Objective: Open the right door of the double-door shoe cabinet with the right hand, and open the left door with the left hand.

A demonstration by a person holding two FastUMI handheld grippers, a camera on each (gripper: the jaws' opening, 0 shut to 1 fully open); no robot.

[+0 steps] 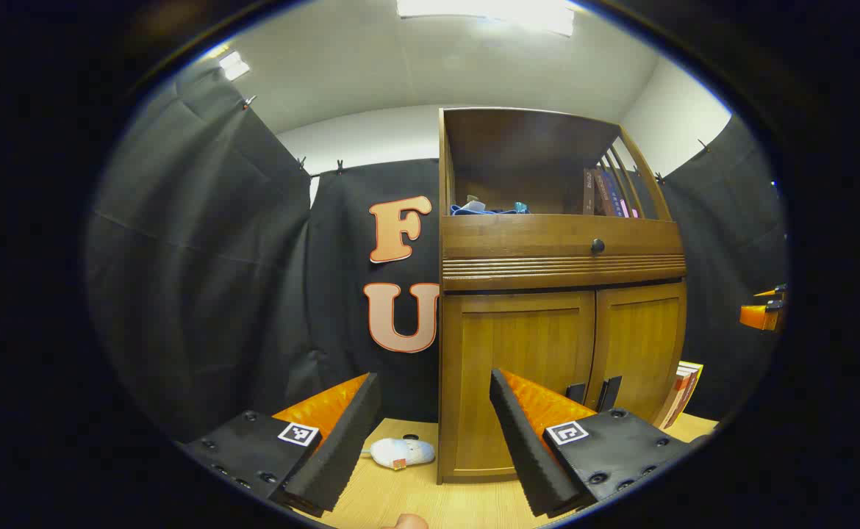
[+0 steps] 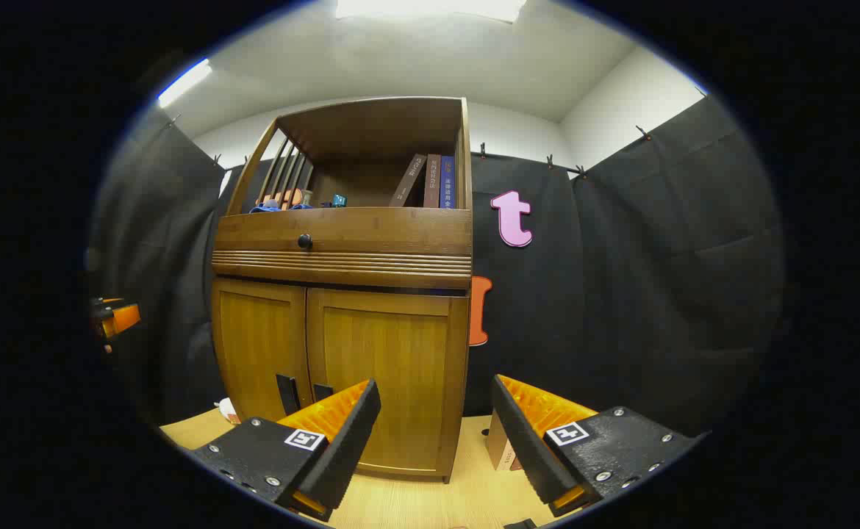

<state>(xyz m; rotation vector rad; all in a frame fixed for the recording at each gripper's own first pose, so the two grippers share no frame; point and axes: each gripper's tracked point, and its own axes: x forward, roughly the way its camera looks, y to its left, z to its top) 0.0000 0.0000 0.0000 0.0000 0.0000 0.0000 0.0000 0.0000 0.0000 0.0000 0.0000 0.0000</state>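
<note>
The right tongs' finger (image 1: 540,411) hides both door handles' (image 1: 575,391) lower ends.

Not much was legible here, honestly. The books (image 2: 434,181) standing on the cabinet's open top shelf, up above and ahead of the right gripper's fingers, had print running down their spines, but it was too small to read. Each gripper finger carried a little black-and-white square marker (image 1: 298,433), just a pattern and no words, and the box (image 2: 500,450) past the right gripper's right finger had unreadable print too.
</note>
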